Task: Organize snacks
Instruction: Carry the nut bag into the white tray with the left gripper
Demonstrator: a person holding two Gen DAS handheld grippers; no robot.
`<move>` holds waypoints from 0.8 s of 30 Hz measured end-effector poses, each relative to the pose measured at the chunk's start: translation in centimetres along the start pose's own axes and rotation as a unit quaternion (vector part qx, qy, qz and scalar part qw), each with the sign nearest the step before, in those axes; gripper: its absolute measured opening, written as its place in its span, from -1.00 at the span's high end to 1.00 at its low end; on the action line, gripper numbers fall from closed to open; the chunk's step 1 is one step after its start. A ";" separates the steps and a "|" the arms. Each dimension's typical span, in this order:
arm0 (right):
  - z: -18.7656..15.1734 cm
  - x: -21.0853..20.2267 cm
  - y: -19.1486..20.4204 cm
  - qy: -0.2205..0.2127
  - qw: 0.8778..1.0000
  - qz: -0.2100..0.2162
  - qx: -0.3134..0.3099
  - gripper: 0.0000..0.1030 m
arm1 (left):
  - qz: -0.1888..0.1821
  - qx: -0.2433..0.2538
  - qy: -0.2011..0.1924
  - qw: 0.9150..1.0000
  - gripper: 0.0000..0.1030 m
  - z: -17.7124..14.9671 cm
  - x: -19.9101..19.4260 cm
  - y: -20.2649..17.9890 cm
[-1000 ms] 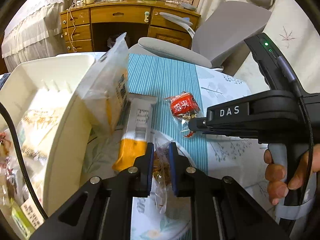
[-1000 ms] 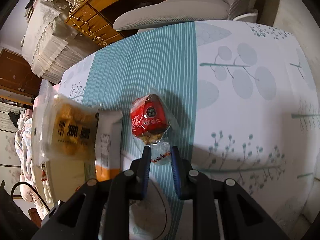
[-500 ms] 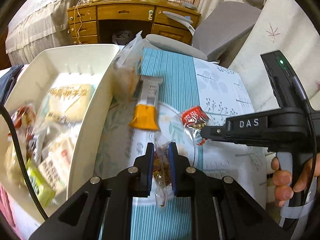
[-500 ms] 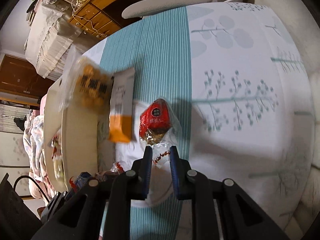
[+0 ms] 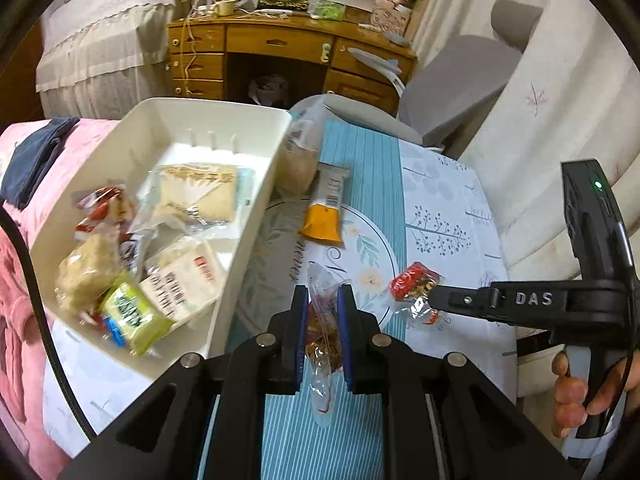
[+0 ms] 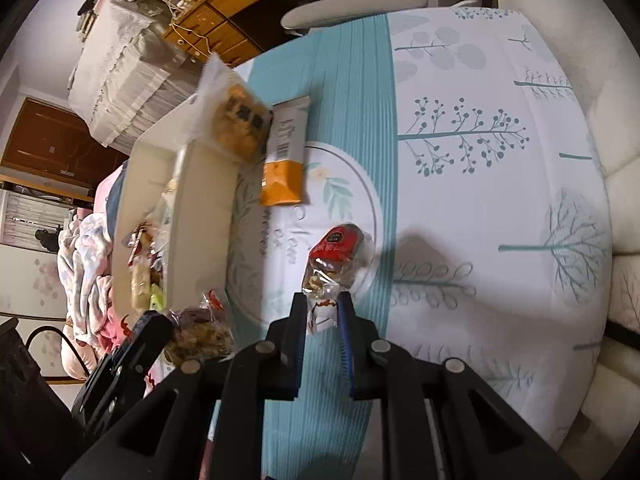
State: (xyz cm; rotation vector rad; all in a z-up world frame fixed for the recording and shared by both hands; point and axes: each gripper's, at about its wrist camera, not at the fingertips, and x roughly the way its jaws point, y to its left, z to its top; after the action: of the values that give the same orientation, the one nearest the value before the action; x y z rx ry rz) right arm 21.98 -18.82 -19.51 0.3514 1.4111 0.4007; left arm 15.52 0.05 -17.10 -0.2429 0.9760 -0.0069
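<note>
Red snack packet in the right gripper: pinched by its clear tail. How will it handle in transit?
Red snack packet likely dangles and swings: right gripper pinches only crinkly film. Probably light, since the thin tail carries it. Glossy wrapper may slip.

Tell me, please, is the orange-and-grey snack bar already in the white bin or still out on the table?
Out. The snack bar lies flat on the tablecloth, just outside the white bin, apart from both grippers.

Your bench (image 5: 440, 216), under a tree-print cloth with a teal striped band, carries the white bin (image 5: 256, 208) at its left edge, with an orange-and-grey snack bar (image 5: 326, 208) just beside the bin's wall
</note>
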 end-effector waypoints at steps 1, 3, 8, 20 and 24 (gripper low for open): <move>-0.4 -0.4 0.4 -0.003 1.000 0.002 -0.002 0.71 | 0.000 -0.001 -0.003 1.000 0.76 -0.1 -0.5 0.2; -1.0 -1.1 1.1 -0.009 1.000 0.005 -0.010 0.71 | 0.004 -0.002 -0.015 1.000 0.76 -0.2 -1.9 0.8; -2.8 -2.5 3.5 -0.016 0.999 0.008 -0.043 0.71 | 0.005 -0.019 -0.027 0.999 0.76 0.0 -4.6 2.4; -5.9 -5.4 10.8 -0.059 0.992 0.016 -0.111 0.71 | -0.013 -0.026 -0.059 0.998 0.76 2.1 -9.2 6.6; -6.9 -5.8 13.0 -0.077 0.992 0.014 -0.103 0.71 | -0.024 0.000 -0.055 0.998 0.76 3.8 -9.9 8.5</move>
State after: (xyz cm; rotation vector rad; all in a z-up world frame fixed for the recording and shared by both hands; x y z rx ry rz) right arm 13.73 -10.05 -9.27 0.2285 1.2041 0.5268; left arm 12.17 10.25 -8.73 -0.2643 0.8595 -0.0373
